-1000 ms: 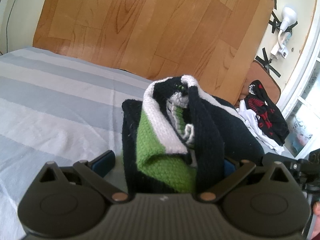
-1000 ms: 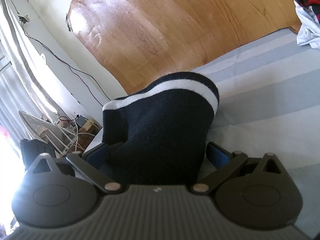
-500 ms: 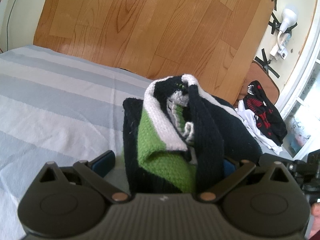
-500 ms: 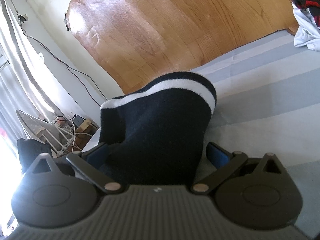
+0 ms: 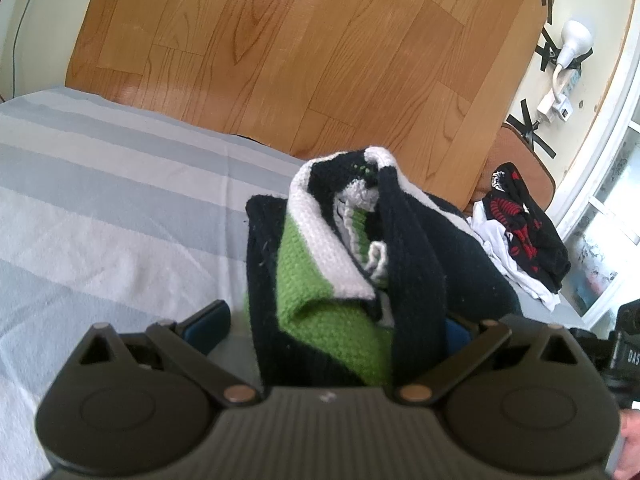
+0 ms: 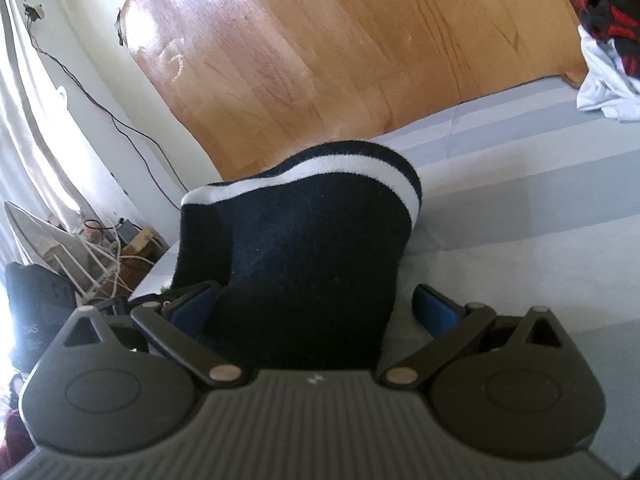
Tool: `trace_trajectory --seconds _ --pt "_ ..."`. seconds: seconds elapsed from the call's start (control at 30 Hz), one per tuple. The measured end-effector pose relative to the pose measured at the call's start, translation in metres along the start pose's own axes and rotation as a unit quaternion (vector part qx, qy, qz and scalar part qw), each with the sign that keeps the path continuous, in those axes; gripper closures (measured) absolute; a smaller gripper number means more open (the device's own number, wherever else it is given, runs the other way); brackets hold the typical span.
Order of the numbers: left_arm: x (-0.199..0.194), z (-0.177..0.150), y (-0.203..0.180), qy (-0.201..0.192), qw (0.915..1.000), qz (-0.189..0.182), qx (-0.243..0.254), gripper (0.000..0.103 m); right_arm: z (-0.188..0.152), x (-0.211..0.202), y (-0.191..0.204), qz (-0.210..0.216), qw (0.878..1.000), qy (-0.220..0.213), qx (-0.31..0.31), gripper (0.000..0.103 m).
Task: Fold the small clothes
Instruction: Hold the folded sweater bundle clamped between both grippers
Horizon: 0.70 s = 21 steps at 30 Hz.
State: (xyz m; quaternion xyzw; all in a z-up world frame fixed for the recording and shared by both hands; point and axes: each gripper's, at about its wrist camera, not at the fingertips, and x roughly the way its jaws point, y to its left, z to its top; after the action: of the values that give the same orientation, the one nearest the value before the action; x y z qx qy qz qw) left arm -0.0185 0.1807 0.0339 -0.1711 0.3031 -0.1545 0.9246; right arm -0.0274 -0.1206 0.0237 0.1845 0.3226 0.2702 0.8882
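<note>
Knit (image 5: 320, 280) is sitting bunched between left claw (image 5: 332, 326) fingers, jaws spread wide. Right claw (image 6: 316, 306) is also gaping wide, knit's dark end (image 6: 304, 264) lying between its pads.

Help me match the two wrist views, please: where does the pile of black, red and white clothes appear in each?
Left wrist view: the pile of clothes lies at the right edge, mid-height, on the far corner of the striped bedspread.
Right wrist view: the same pile sits in the top right corner, partly cut off by the frame.
Shared landmark: the wood-pattern headboard runs behind the bed in both.
</note>
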Motion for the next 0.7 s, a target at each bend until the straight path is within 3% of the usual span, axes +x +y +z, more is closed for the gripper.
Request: trace_trajectory --seconds 0.7 --pt "0.002 0.0 -0.0042 0.002 0.9999 0.01 0.007 0.0 -0.0007 0.0011 0.0036 -0.025 1.0 0.0 -0.018 0.0"
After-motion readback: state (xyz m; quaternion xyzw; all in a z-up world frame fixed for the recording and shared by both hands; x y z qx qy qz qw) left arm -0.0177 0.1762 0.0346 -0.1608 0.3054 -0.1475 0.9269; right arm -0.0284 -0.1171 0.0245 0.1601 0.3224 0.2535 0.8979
